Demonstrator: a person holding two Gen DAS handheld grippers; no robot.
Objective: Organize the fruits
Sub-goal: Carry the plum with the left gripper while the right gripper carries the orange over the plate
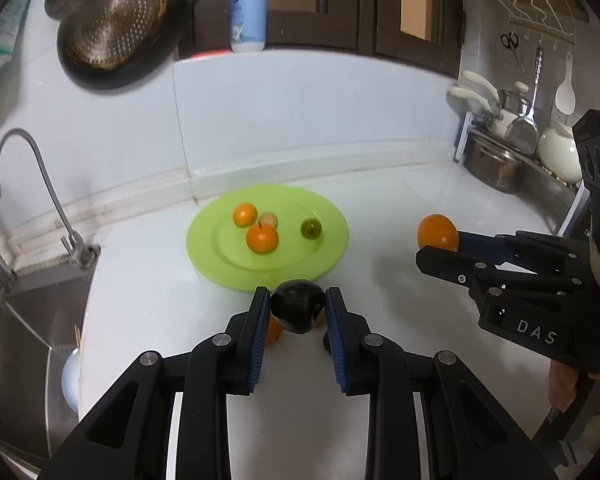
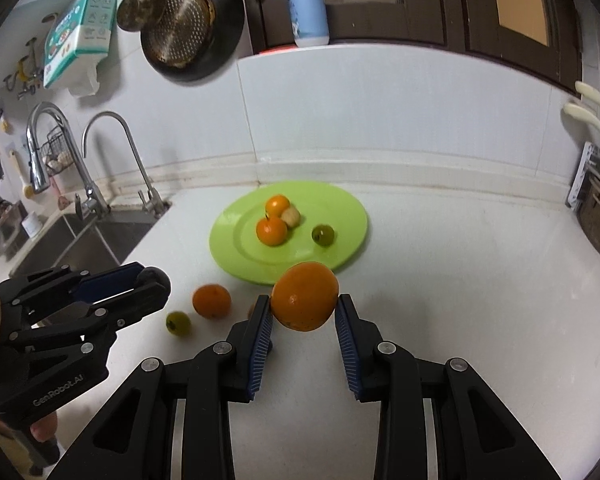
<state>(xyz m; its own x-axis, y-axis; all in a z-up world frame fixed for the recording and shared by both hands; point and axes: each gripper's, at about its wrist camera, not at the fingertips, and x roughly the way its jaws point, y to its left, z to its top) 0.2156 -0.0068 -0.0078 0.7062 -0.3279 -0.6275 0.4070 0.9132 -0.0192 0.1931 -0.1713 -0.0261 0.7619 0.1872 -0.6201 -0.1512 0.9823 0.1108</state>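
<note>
My left gripper clamps a dark, glossy plum just short of the green plate. Only the right view shows a loose orange and a green fruit lying on the counter. My right gripper grips a big orange.

A dark plum and a big orange were held aloft; four small fruits sat on the green plate, two more lay on the counter.
</note>
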